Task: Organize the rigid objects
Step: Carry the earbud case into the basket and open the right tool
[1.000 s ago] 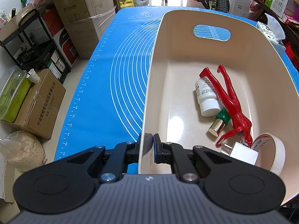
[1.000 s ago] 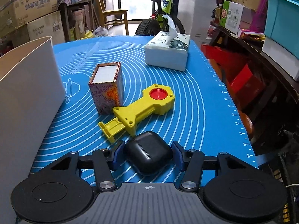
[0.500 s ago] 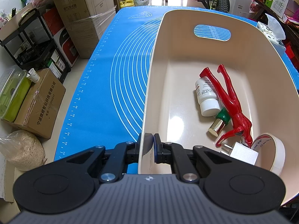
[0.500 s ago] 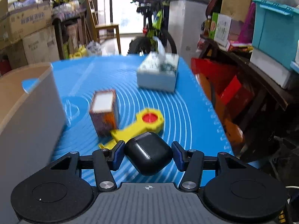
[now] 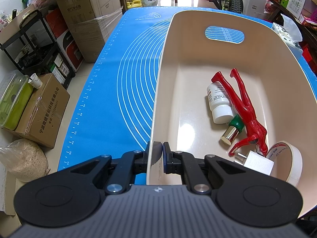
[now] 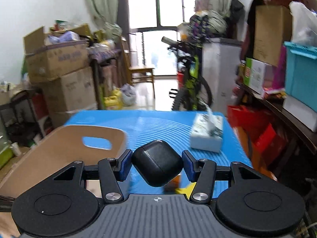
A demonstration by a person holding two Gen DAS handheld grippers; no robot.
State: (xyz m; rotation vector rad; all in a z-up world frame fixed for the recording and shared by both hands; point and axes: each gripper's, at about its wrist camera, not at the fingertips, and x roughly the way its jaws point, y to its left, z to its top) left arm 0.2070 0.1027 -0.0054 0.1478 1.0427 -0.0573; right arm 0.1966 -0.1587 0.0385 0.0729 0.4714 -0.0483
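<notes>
You are holding the left gripper [image 5: 159, 154] low at the near left corner of the cream bin [image 5: 257, 39], aimed along the bin toward its far handle slot; its jaws are pinching the bin's near left wall, one pad outside and one inside. The bin is sitting on the blue mat [image 5: 122, 83] with its long axis running near to far.

Inside it, toward the right wall, a red figure [image 5: 244, 107] is lying diagonally, legs pointing far and arms near. A white pill bottle [image 5: 219, 101] is lying just left of it, touching it, cap toward you. A small green bottle with a gold cap [image 5: 232, 131] is pointing near-left, and a white plug adapter [image 5: 257, 161] and a roll of tape [image 5: 291, 160] are sitting in the near right corner.

You are carrying the right gripper [image 6: 157, 164] raised above the mat, level and facing far. Its blue pads [image 6: 125, 163] are squeezing a black earbud case [image 6: 157, 165] by its two sides, the case tilted. The bin lies to the left, a tissue box [image 6: 206, 134] at far right.
</notes>
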